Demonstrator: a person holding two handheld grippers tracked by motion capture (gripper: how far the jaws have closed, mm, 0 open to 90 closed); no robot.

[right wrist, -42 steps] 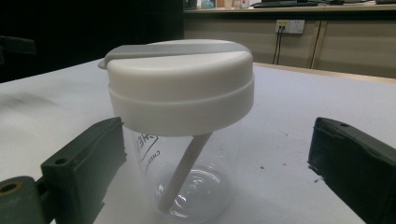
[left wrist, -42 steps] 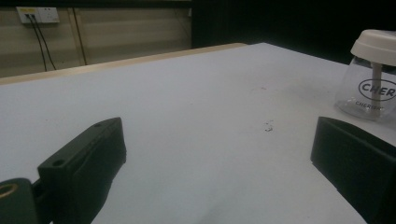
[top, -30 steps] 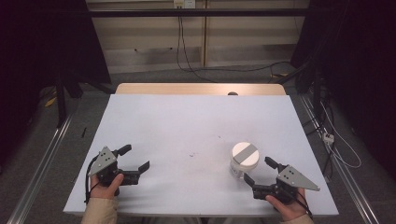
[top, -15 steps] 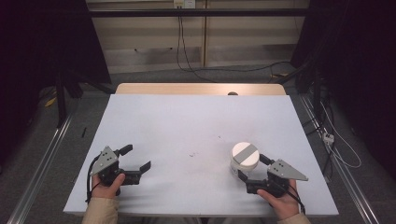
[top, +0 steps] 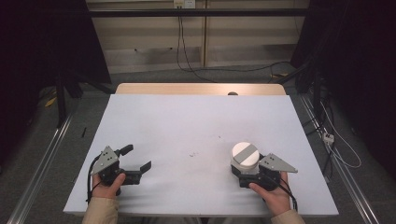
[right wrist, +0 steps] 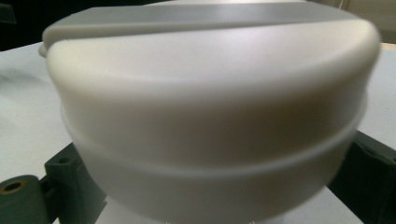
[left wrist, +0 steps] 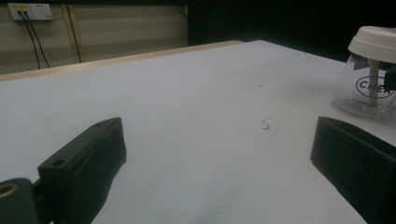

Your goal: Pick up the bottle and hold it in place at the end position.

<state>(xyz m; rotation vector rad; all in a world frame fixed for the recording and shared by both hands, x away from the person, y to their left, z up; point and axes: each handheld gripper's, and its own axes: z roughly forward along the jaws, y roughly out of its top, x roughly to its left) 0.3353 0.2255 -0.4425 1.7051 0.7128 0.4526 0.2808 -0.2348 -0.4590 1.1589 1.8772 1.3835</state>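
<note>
The white table (top: 196, 121) is lying mostly bare under dim light. The left gripper (top: 138, 159) is gaping empty near the front-left corner. The right gripper (top: 243, 169) is closing its jaws around the white-lidded jar (top: 244, 156) near the front-right edge.

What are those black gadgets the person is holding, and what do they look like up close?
Each is a hand-held gripper: the left hand-held gripper and the right hand-held gripper have a chunky black body with two blocky black jaws. A grey three-cornered plate sits on top of each, and a thin black cable trails back from it past the wrist. The person wears beige long sleeves.
</note>
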